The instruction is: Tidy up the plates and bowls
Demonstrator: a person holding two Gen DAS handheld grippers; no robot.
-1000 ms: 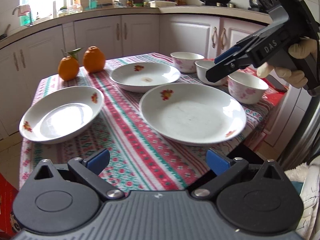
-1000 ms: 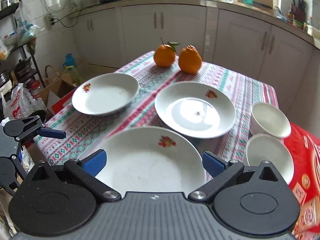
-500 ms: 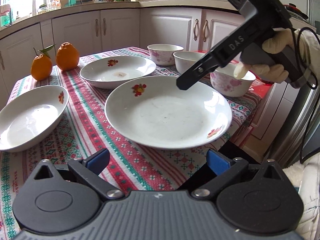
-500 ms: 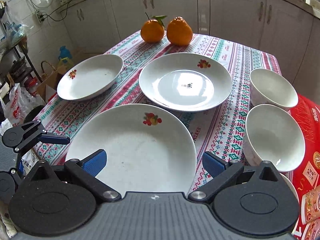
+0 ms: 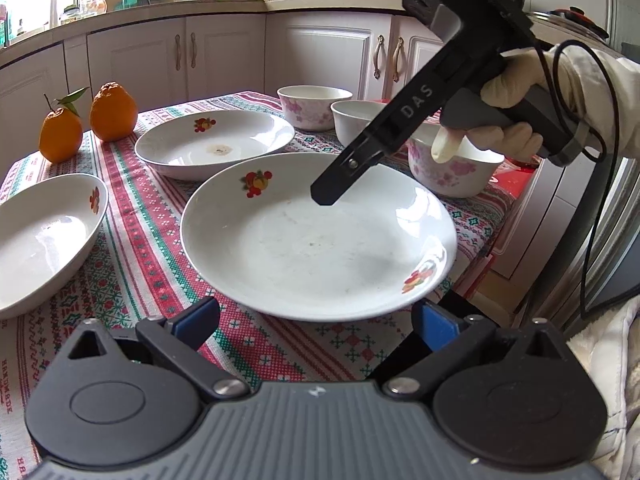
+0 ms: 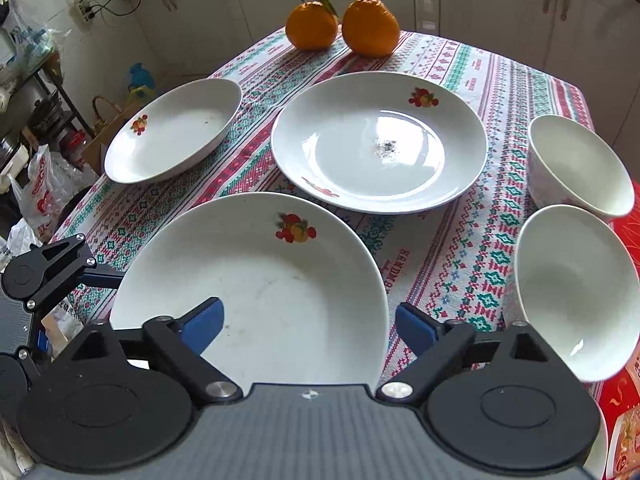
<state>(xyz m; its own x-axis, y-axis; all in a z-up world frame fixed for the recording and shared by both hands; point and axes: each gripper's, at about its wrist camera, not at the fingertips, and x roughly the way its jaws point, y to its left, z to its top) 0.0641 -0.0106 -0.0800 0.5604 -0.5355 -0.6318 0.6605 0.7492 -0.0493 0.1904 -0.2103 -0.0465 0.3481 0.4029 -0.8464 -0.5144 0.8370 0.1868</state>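
Three white plates with fruit motifs lie on the patterned tablecloth. The near plate (image 5: 316, 236) (image 6: 256, 288) sits at the table's corner. My right gripper (image 6: 308, 326) (image 5: 328, 194) hangs tilted down over it. Its jaws are closing, with the plate's right rim between the blue pads and no pad touching it. My left gripper (image 5: 316, 322) stands open just short of that plate's front rim, with nothing held. Its finger (image 6: 52, 268) shows at the left edge of the right wrist view. The middle plate (image 5: 212, 144) (image 6: 380, 144) and left plate (image 5: 40, 240) (image 6: 176, 132) lie beyond.
Three floral bowls (image 5: 314, 106) (image 5: 356, 120) (image 5: 452, 172) stand in a row at the table's right side, close to the near plate. Two oranges (image 5: 86, 118) sit at the far left corner. White kitchen cabinets (image 5: 224, 56) surround the table. A gloved hand (image 5: 508, 108) holds the right gripper.
Both grippers have come closer to the near plate. The right gripper has sunk and tilted down over it, and its jaws have narrowed.
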